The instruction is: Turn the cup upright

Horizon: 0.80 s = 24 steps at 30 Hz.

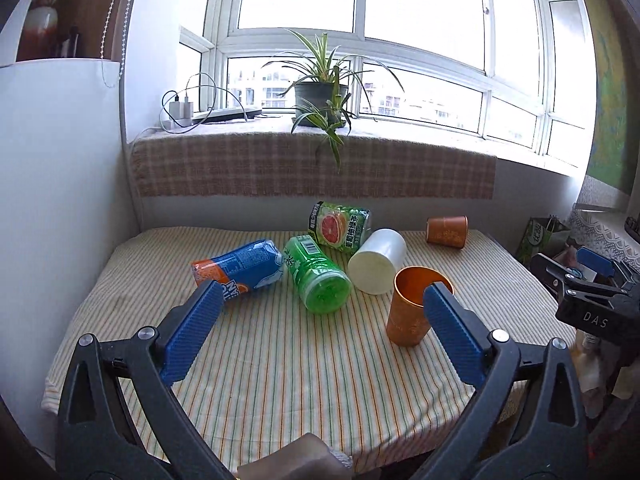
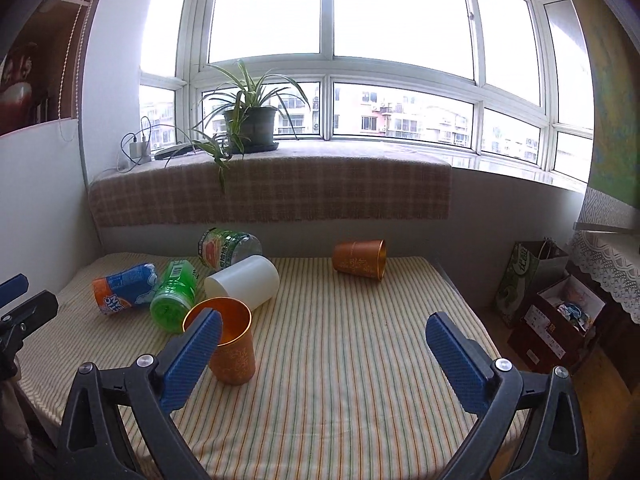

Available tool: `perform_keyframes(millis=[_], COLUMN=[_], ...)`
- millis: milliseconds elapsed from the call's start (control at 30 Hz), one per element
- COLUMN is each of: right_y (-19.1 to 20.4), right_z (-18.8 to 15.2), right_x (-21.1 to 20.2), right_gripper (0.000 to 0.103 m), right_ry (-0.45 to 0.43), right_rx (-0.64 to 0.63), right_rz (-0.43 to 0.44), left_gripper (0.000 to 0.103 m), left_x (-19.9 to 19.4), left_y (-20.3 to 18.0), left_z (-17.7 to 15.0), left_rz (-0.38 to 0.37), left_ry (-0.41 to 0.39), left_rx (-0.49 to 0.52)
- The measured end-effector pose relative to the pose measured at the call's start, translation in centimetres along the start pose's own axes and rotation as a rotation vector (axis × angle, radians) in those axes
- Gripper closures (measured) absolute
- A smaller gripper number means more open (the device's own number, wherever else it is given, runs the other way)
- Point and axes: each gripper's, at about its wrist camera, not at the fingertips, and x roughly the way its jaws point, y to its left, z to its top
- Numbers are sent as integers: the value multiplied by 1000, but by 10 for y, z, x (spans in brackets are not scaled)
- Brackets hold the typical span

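Note:
An orange cup point(image 1: 408, 312) stands upright on the striped table, mouth up; it also shows in the right wrist view point(image 2: 232, 344). A second orange cup point(image 1: 447, 232) lies on its side at the far right of the table, seen too in the right wrist view point(image 2: 359, 260). A white cup point(image 1: 378, 260) lies on its side near the middle, also visible from the right wrist point(image 2: 244, 280). My left gripper point(image 1: 320, 312) is open and empty, its right finger in front of the upright cup. My right gripper point(image 2: 322, 344) is open and empty, its left finger in front of that cup.
A blue and orange can point(image 1: 240, 270), a green bottle point(image 1: 316, 276) and a grapefruit-label bottle point(image 1: 338, 226) lie on the table point(image 1: 280, 360). A potted plant point(image 1: 320, 100) stands on the sill. Bags and boxes point(image 2: 556, 320) stand right of the table.

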Motion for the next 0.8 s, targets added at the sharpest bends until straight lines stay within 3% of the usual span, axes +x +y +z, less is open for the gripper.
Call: perform_keyframes(millis=[233,800], right_y=[-2,-1], right_z=[5,6], right_x=[-7,-6], right_gripper=[0,0], right_ry=[-40,-38], right_rx=[21,25], right_rz=[-19,-16], left_gripper=[1,1], left_x=[-9,-10], left_y=[-1,0], left_z=[5,5], left_rz=[38,46], left_ry=[-39,-36], left_rx=[13,11])
